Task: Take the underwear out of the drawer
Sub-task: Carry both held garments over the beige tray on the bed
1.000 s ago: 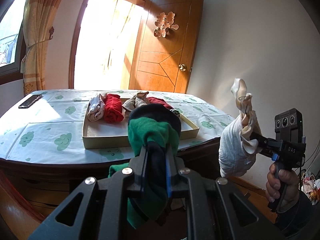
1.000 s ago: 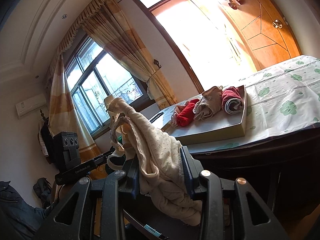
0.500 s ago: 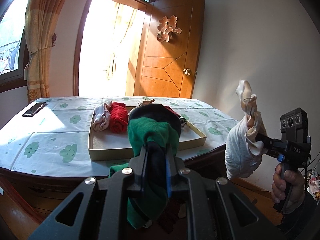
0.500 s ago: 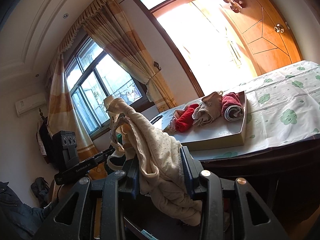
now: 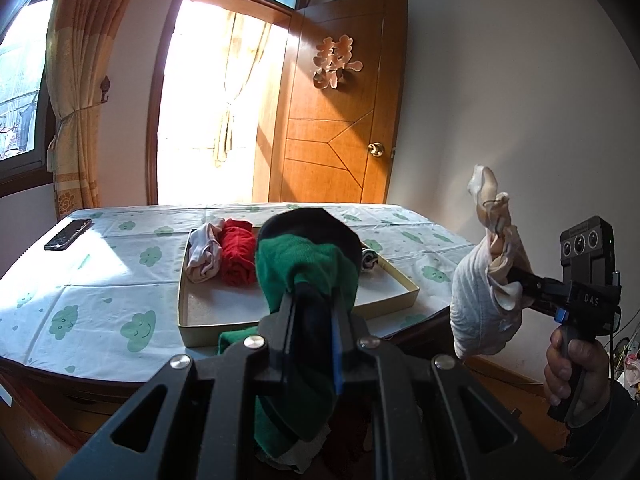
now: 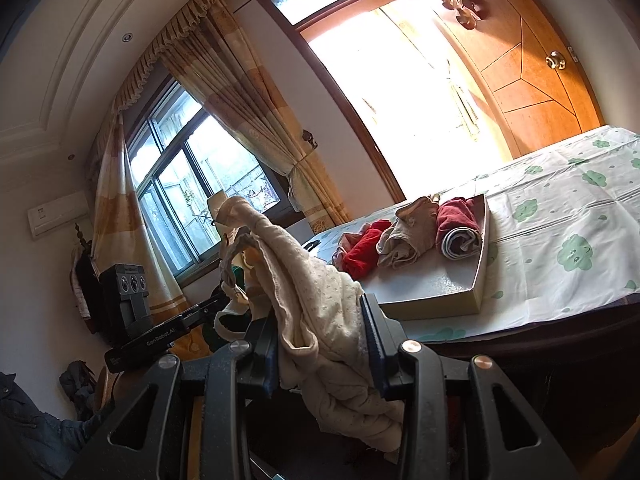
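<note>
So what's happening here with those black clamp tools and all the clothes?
A person holds a two-finger gripper in each hand. The left gripper is shut on a green and black piece of underwear; the right gripper is shut on a cream dotted piece of underwear. Both hang in the air, short of the table. More rolled garments lie in the shallow cream tray there.
</note>
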Demonstrator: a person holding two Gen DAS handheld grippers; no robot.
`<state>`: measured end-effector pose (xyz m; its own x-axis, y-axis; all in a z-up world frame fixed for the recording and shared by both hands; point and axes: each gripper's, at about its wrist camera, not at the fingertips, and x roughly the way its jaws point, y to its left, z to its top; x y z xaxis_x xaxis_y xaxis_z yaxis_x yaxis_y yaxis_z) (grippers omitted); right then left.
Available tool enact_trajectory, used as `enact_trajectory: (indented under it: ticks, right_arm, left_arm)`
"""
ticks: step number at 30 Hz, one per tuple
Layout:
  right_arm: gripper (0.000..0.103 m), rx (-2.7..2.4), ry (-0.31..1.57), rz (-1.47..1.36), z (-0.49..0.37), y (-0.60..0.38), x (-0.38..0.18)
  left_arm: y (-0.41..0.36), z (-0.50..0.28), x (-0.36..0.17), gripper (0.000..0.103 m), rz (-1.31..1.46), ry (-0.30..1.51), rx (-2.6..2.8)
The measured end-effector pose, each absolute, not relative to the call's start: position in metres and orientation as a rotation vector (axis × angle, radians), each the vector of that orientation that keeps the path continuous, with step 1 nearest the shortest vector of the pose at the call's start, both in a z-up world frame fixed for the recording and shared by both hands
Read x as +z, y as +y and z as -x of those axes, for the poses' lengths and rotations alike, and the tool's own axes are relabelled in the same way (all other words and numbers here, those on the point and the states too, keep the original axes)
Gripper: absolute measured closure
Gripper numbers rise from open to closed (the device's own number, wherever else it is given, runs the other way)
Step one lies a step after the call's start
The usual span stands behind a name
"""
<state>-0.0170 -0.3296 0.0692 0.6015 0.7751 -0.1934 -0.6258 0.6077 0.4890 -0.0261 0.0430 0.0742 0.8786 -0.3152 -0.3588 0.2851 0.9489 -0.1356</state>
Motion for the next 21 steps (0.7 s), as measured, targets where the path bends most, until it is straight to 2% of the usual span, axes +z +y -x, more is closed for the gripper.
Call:
enact_trajectory:
  ticks: [21]
  right_arm:
    - [0.065, 0.810, 0.423, -0.383, -0.020, -0.326, 0.082]
  left_arm:
    - [0.042, -0.008, 0.086, 0.091, 0.039, 0.389, -0.297]
